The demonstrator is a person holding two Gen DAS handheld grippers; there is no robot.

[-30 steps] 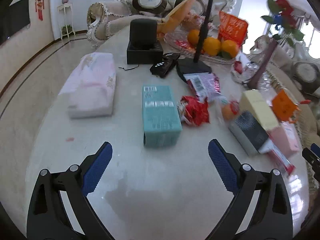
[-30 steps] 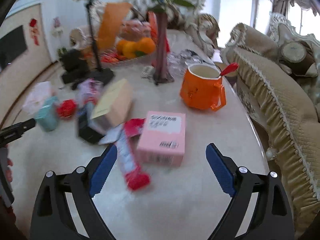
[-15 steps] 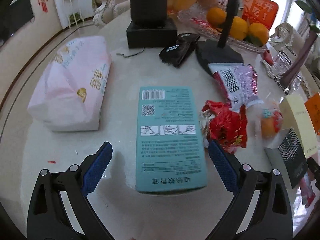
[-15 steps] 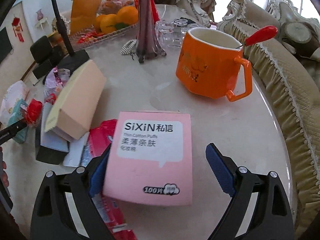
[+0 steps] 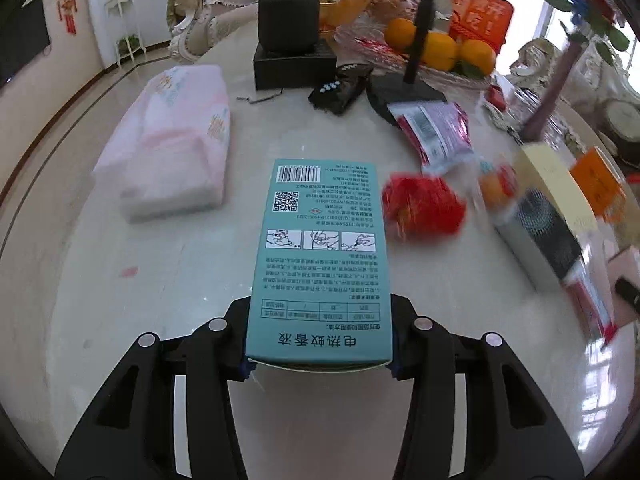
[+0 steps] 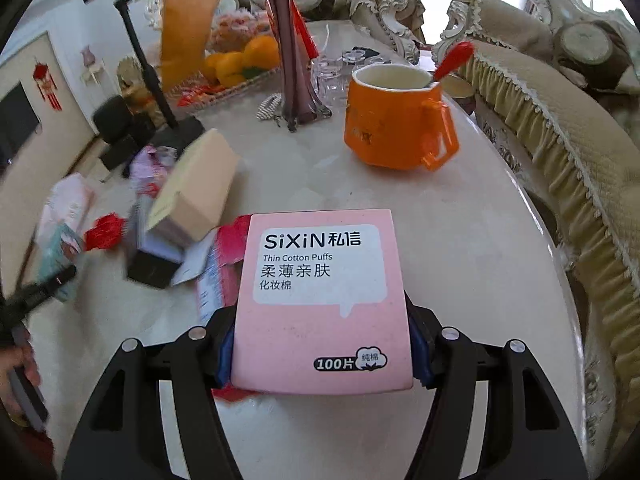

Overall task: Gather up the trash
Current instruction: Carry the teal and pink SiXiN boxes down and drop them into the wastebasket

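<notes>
While both sets of jaws are closing, each already has a carton between its pads. Left gripper [image 5: 319, 354]: narrowed onto the near end of the teal carton [image 5: 318, 256], blue pads pressed against its two long sides. The carton lies lengthwise away from the camera on the pale marble table [image 5: 168, 280], barcode at the far end, printed instructions facing up; whether its far end is resting on the table or raised, I cannot tell.

Right gripper [image 6: 320, 352]: narrowed onto the pink cotton-puff box [image 6: 320, 300], pads against its left and right sides near the bottom edge. The box's label faces up, and it overlaps a red-and-white wrapper [image 6: 218, 276] lying just to its left.

Surroundings, left wrist view: a pink tissue pack [image 5: 176, 144] left of the teal carton, apart from it; a crumpled red wrapper [image 5: 422, 206] just right of it; a purple snack packet [image 5: 434, 134] beyond that; a black remote [image 5: 340, 90] and a black speaker on its box [image 5: 290, 44] further back; oranges [image 5: 440, 48] in a tray.

Right wrist view: an orange mug [image 6: 390, 128] with a red spoon stands well beyond the pink box; a beige box [image 6: 196, 192] leans on a black box [image 6: 150, 268] to the left; a purple vase [image 6: 294, 60] behind. Part of a hand [image 6: 18, 364] shows at the left edge.
</notes>
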